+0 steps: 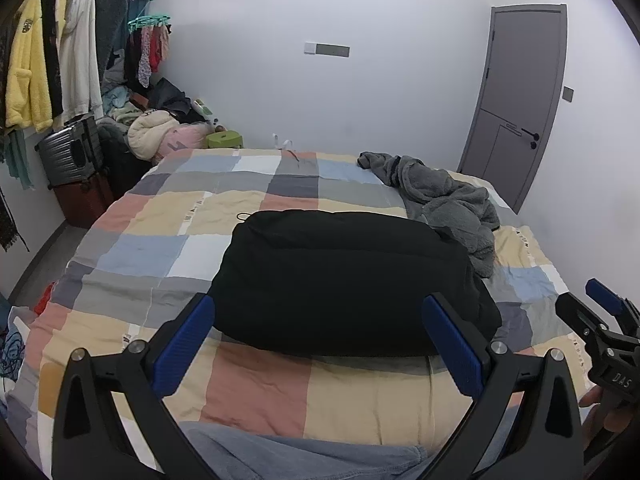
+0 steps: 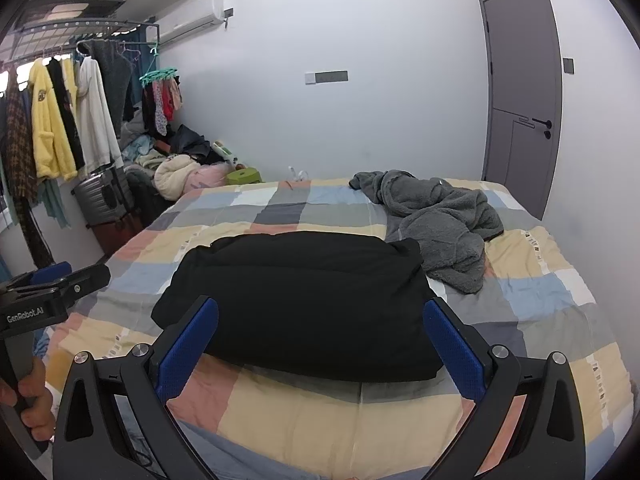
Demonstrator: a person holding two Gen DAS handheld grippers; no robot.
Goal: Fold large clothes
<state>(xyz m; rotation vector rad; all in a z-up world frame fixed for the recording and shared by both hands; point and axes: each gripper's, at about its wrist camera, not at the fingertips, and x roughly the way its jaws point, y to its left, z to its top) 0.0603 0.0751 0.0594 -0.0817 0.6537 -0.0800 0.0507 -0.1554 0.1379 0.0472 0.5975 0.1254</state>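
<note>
A black garment (image 1: 340, 284) lies folded into a thick, rounded bundle on the checked bedspread (image 1: 256, 384), sitting near the middle of the bed's near half. In the left wrist view the left gripper (image 1: 318, 340) hangs above the near edge of the bed with its jaws spread wide and released, nothing between the blue pads (image 1: 188, 340); the bundle lies just beyond them at 12 o'clock. In the right wrist view the right gripper (image 2: 320, 344) is likewise wide apart and empty, with the same bundle straight ahead at 12 o'clock. Each gripper shows in the other's view: the right one at about 3 o'clock from the left camera, the left one at about 9 o'clock from the right camera, where a hand (image 2: 30, 396) grips its handle. A crumpled grey fleece (image 2: 436, 220) lies on the bedspread at about 1 o'clock from the bundle, just beside its far right corner. A grey door (image 2: 520, 92) stands at 2 o'clock, and a rack of hanging clothes (image 2: 60, 116) at 10 o'clock.
</note>
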